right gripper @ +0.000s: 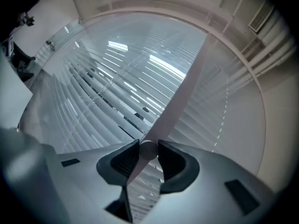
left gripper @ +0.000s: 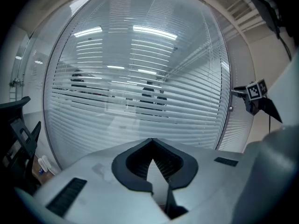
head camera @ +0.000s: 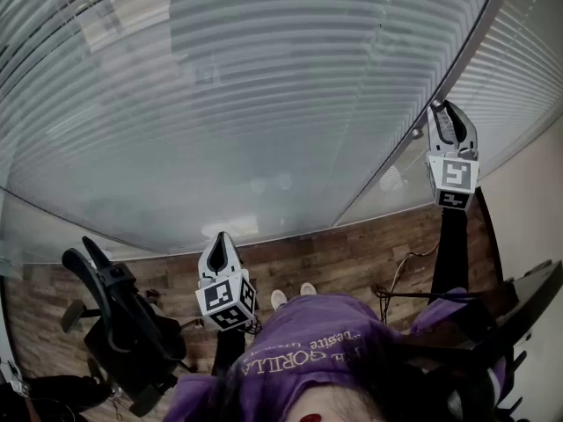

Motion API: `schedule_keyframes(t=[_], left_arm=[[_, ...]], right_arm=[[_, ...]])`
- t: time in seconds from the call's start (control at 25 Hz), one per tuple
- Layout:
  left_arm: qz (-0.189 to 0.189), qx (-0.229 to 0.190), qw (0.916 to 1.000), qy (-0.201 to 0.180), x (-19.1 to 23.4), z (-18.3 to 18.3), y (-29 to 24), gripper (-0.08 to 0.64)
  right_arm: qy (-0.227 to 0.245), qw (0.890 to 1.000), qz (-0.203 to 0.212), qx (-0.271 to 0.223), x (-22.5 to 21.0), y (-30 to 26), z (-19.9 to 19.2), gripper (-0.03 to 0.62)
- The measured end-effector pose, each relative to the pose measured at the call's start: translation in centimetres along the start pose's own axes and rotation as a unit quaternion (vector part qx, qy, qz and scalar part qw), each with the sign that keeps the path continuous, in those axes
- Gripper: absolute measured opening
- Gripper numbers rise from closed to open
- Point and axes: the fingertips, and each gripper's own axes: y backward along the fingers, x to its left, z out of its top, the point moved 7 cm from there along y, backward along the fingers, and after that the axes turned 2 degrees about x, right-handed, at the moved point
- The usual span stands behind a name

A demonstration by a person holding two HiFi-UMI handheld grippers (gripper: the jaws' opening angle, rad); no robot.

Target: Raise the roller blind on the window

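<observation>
Right hand-held gripper (right gripper: 148, 146) had its jaws clamped on a pale round rod (right gripper: 180, 85). The rod ran up along the strip between two window panes. In the head view this hand-held gripper (head camera: 449, 112) was raised high at the right, against that dividing strip. Whether the rod belonged to the blind or to the frame could not be told.

Left hand-held gripper (left gripper: 152, 141) had its jaw tips together with nothing between them. It pointed at the glass without touching anything. In the head view it (head camera: 220, 240) sat low and centre-left, well apart from the right one.

Blind (head camera: 264, 104) hung down over the whole big pane, slats horizontal, also seen in the left gripper view (left gripper: 140, 78) and the right gripper view (right gripper: 103, 73). A thin beaded cord (right gripper: 223, 111) hung over the right pane, near the rod and not touching the jaws.

Dark shapes behind the slats were too blurred to name. Below were the wood floor (head camera: 343, 249), a black office chair (head camera: 114, 323) at lower left, and the person's purple shirt (head camera: 317, 345), cut off by the frame edge.
</observation>
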Motion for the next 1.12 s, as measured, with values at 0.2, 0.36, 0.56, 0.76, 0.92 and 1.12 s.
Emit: schedule_keyframes(t=[0.2, 0.36, 0.56, 0.76, 0.92, 1.12], left_arm=[[-0.002, 0.0, 1.0, 0.0, 0.0, 0.0, -0.1, 0.0], [-0.004, 0.002, 1.0, 0.001, -0.1, -0.1, -0.2, 0.0], [-0.003, 0.001, 1.0, 0.002, -0.2, -0.1, -0.2, 0.0], [-0.003, 0.003, 1.0, 0.004, 0.0, -0.3, -0.2, 0.0], [-0.002, 0.003, 1.0, 0.004, 0.1, -0.2, -0.1, 0.0], [-0.004, 0.001, 1.0, 0.004, 0.0, -0.1, -0.2, 0.0]], right_arm=[[0.112, 0.994, -0.005, -0.014, 0.4, -0.5, -0.8, 0.124], [0.153, 0.988, -0.011, 0.002, 0.6, -0.6, -1.1, 0.124], [0.121, 0.993, -0.01, -0.011, 0.5, -0.6, -1.0, 0.124], [0.001, 1.0, 0.007, -0.023, 0.3, -0.4, -0.8, 0.124], [-0.128, 0.991, 0.026, -0.031, -0.5, -0.3, -1.0, 0.124], [-0.184, 0.982, 0.031, -0.039, -1.0, -0.4, -1.2, 0.124]])
